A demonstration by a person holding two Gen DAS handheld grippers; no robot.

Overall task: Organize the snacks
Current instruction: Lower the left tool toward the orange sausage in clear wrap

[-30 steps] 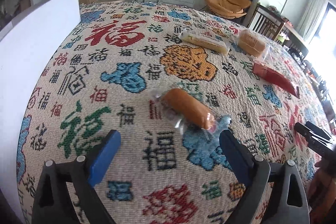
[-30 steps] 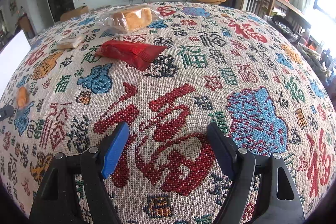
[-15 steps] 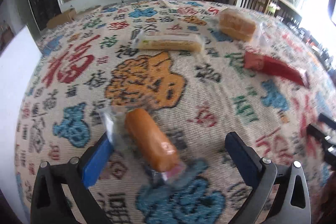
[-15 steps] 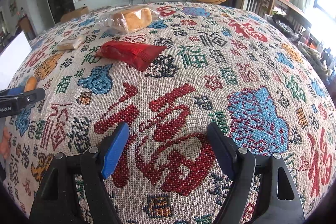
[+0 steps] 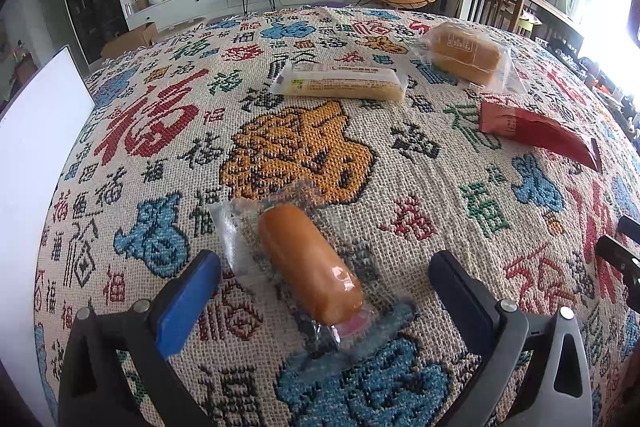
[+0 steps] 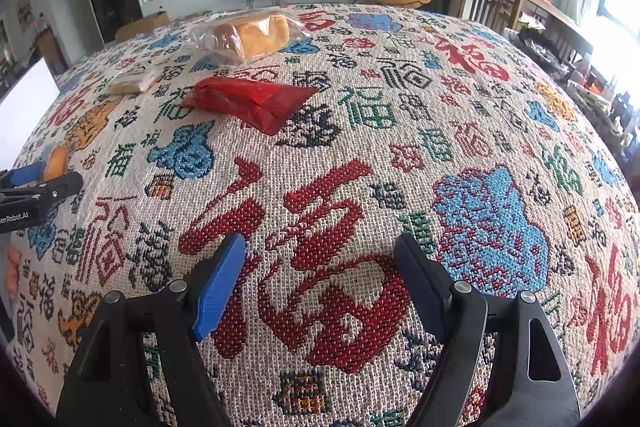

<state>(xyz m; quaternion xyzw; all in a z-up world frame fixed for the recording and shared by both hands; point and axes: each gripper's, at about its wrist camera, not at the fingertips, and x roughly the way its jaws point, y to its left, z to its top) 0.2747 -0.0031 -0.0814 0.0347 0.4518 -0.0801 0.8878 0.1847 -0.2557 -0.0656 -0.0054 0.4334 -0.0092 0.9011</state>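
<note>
My left tongs (image 5: 324, 287) stand wide, straddling the wrapped sausage roll (image 5: 308, 263) near the desk's (image 5: 400, 163) left edge, pads clear of it. Next I'd lower and close across its middle. My right tongs (image 6: 320, 279) hang wide and empty.

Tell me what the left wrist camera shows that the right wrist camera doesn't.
Only the left wrist view shows the left gripper from behind, open, its fingers on either side of the wrapped sausage-shaped roll without touching it. Only the right wrist view shows the right gripper open over bare patterned cloth. Both show the red packet, the bagged bread loaf, the long pale bar, the roll and the white board.
</note>
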